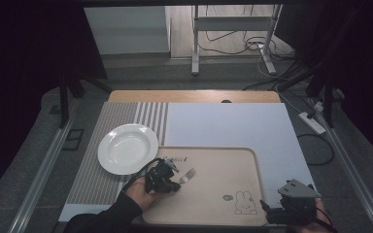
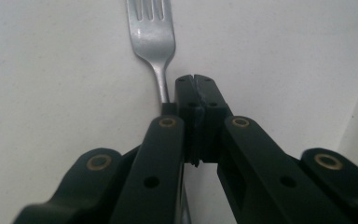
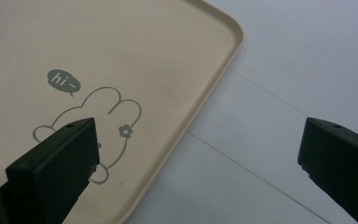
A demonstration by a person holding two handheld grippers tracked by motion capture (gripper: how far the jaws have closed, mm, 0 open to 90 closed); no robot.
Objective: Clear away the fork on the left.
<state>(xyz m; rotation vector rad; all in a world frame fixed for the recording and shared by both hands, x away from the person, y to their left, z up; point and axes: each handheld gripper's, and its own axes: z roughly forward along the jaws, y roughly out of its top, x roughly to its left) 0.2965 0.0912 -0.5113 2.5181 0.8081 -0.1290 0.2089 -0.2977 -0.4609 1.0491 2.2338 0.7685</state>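
A silver fork (image 1: pixel 188 174) lies on the beige tray (image 1: pixel 223 162), tines pointing away to the upper right. My left gripper (image 1: pixel 176 186) rests low over the fork's handle end. In the left gripper view its jaws meet tip to tip (image 2: pixel 196 81) with nothing between the pads. The fork (image 2: pixel 151 32) lies just to their left, and its handle runs along and under the left jaw. My right gripper (image 1: pixel 268 212) hovers at the tray's near right corner. Its fingertips (image 3: pixel 198 135) stand wide apart, straddling the tray (image 3: pixel 121 46) rim beside a printed rabbit (image 3: pixel 100 112).
A white plate (image 1: pixel 127 148) sits on a striped placemat (image 1: pixel 97 174) left of the tray. A pale sheet (image 1: pixel 233 126) covers the table behind and right of the tray. The wooden table edge (image 1: pixel 194 95) runs along the far side, with cables and a metal stand on the floor beyond it.
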